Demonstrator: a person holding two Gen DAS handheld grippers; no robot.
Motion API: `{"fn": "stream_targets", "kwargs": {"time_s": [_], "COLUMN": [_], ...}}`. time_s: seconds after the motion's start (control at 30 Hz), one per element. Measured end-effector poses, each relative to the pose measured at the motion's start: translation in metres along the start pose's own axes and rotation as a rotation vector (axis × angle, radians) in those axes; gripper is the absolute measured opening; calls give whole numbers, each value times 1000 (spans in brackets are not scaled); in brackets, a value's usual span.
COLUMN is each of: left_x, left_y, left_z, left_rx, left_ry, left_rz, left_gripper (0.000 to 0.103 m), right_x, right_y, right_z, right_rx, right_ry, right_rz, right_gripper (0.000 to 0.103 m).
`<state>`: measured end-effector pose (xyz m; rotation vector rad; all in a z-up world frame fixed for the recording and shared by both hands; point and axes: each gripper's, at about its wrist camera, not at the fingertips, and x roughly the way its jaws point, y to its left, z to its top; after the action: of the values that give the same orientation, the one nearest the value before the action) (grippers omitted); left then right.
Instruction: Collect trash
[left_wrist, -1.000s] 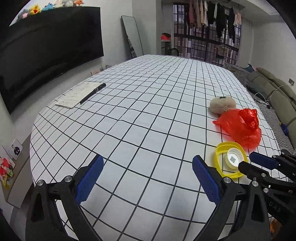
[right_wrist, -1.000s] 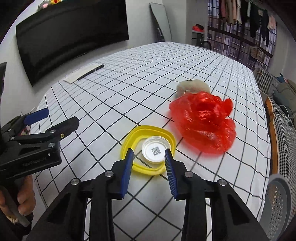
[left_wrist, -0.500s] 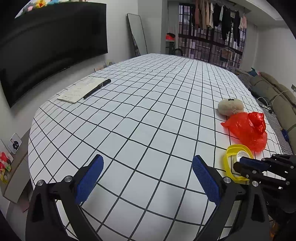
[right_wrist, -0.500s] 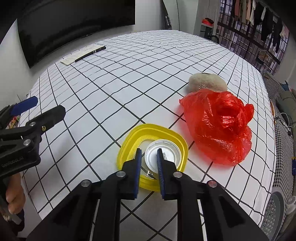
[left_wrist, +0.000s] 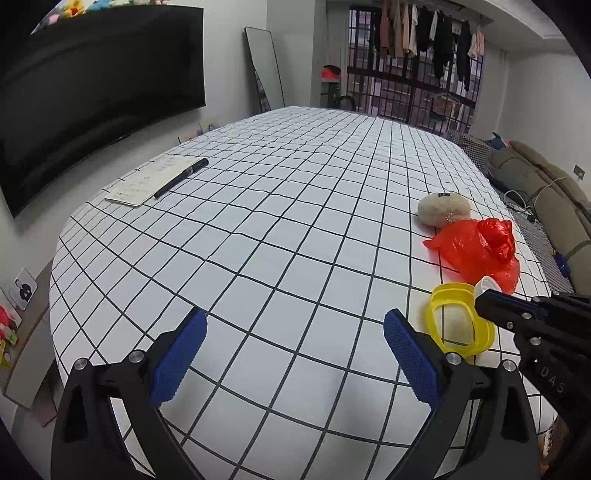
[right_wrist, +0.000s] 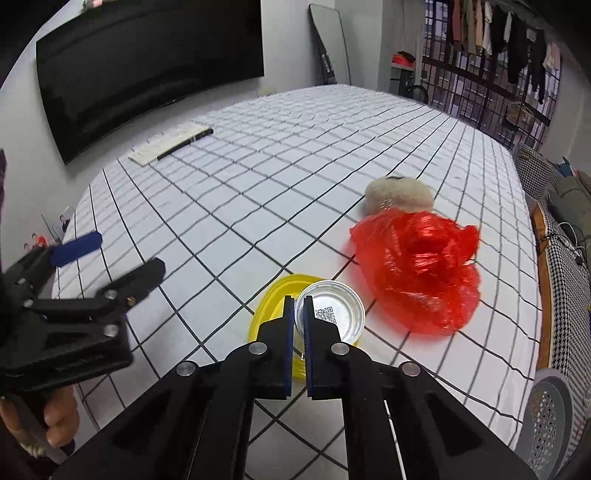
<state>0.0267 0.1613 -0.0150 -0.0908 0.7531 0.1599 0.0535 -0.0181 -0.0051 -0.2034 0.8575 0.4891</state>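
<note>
My right gripper (right_wrist: 299, 314) is shut on the rim of a small white round lid with a QR code (right_wrist: 334, 314) and holds it lifted above a yellow plastic ring-shaped lid (right_wrist: 273, 295) on the checked table. The white lid (left_wrist: 487, 285) also shows in the left wrist view at the tip of my right gripper (left_wrist: 480, 301), over the yellow lid (left_wrist: 460, 323). A crumpled red plastic bag (right_wrist: 421, 273) lies just right of it. My left gripper (left_wrist: 291, 350) is open and empty, low over the table's near edge.
A beige fluffy pouch (right_wrist: 399, 195) lies behind the red bag. A paper sheet with a black pen (left_wrist: 181, 177) lies at the far left. A grey mesh bin (right_wrist: 546, 417) stands off the table's right edge. A sofa (left_wrist: 546, 192) is to the right.
My right gripper closed on the white lid and lifted it out of the yellow lid. My left gripper stayed open and drew back a little.
</note>
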Motion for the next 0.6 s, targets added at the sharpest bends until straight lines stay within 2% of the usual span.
{"fn": "stream_targets", "kwargs": {"time_s": [0.13,0.33,0.47,0.6], "left_x": [-1,-5,-4,-5], "left_y": [-11,-34,-49,-59], "left_z": [0,-2,-3,-3], "left_rx": [16,46,63,81], "left_ry": [4,11,25,35], "left_rz": [-27,-83,-107,-123], "left_gripper": [95,95,95,95], "right_x": [-18,-9,1,-1], "right_y": [-16,-61,-79,-83], "right_z": [-8,-39,-57,-60], "right_rx": [37,153,213,220], "right_ry": [-20,55,84,81], "right_rz": [-44,-129,-148,-139], "right_gripper": [5,5,6,8]}}
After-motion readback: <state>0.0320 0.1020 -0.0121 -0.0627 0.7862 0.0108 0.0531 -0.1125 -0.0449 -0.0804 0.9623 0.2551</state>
